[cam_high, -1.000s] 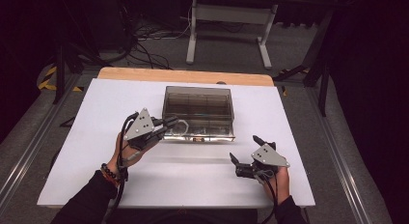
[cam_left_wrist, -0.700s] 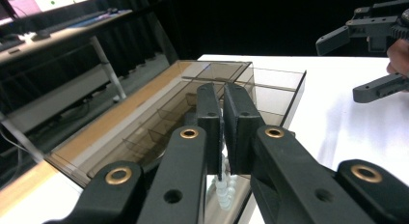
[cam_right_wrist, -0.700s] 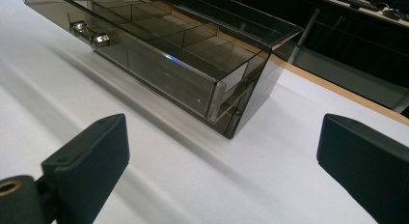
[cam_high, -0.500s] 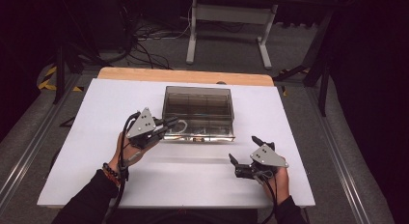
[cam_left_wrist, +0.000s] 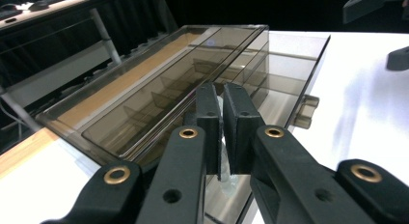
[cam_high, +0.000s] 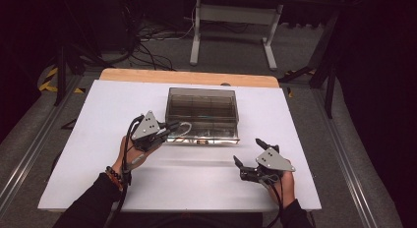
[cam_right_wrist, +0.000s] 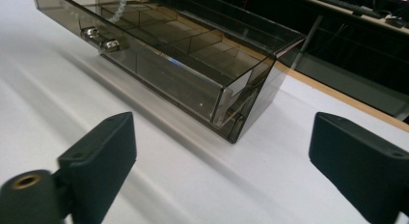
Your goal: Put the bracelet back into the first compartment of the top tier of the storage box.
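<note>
The left gripper [cam_high: 169, 131] has its fingers [cam_left_wrist: 208, 119] pressed nearly together at the near left corner of the smoky clear plastic box [cam_high: 202, 114], which sits in the middle of the white table [cam_high: 88, 139] just beyond both hands. In the left gripper view a thin clear edge, seemingly the rim of the box's lid, runs down between the two pads, so the grip looks like a pinch on that lid edge, though the piece is small and see-through and I cannot be fully sure of it. The right gripper [cam_high: 248, 156] waits on the table short of the box's near right corner, its fingers [cam_right_wrist: 101, 147] spread wide with nothing but bare tabletop between them; they have just been closing a little, yet they stand well apart. The latch [cam_right_wrist: 99, 40] on the front wall lies off to the left of those right fingers, the box corner straight ahead. The step in hand seems to be opening the box by its lid. Next, the left pinch likely needs to lift and swing the lid back, while the right fingers move up to steady the box's body so it does not slide or tip.
</note>
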